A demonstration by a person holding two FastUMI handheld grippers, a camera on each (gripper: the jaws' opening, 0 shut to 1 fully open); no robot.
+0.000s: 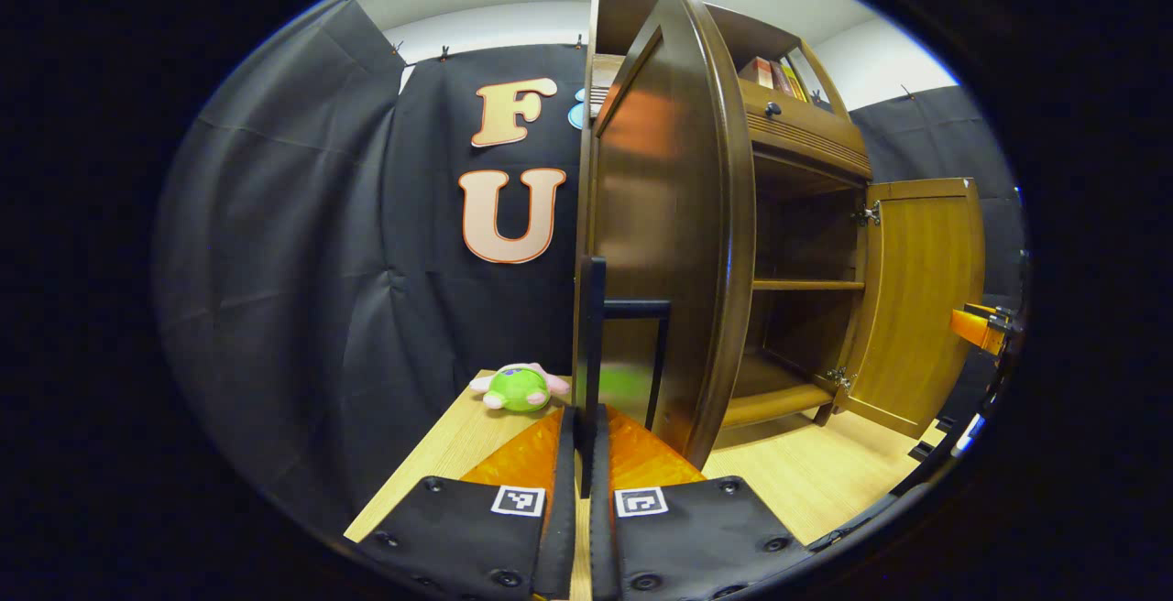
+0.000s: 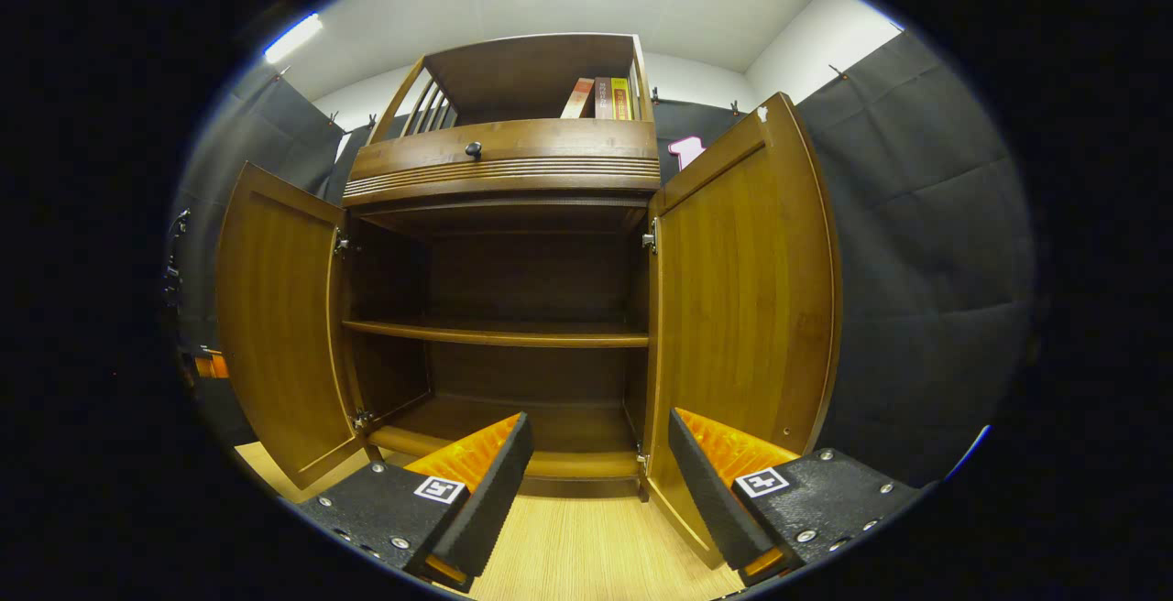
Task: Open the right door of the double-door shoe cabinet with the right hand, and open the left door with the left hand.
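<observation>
The brown wooden shoe cabinet [image 2: 504, 161] stands with both doors swung open. In the right gripper view the left door [image 2: 275, 326] and right door [image 2: 742, 289] flank the dark inside and its shelf [image 2: 499, 333]. My right gripper [image 2: 596, 468] is open in front of the cabinet's bottom edge, holding nothing; one finger [image 2: 710, 482] sits just before the right door's lower corner. In the left gripper view the left door [image 1: 669, 216] is seen nearly edge-on. My left gripper [image 1: 584, 422] is shut on its black handle [image 1: 632, 308]. The right door [image 1: 921, 299] hangs open farther off.
A green and pink plush toy [image 1: 520, 387] lies on the light wooden table [image 1: 806, 482] beside the cabinet. Books [image 2: 600, 97] stand on the top shelf above a drawer with a dark knob [image 2: 473, 149]. The other gripper [image 1: 981, 326] shows past the right door.
</observation>
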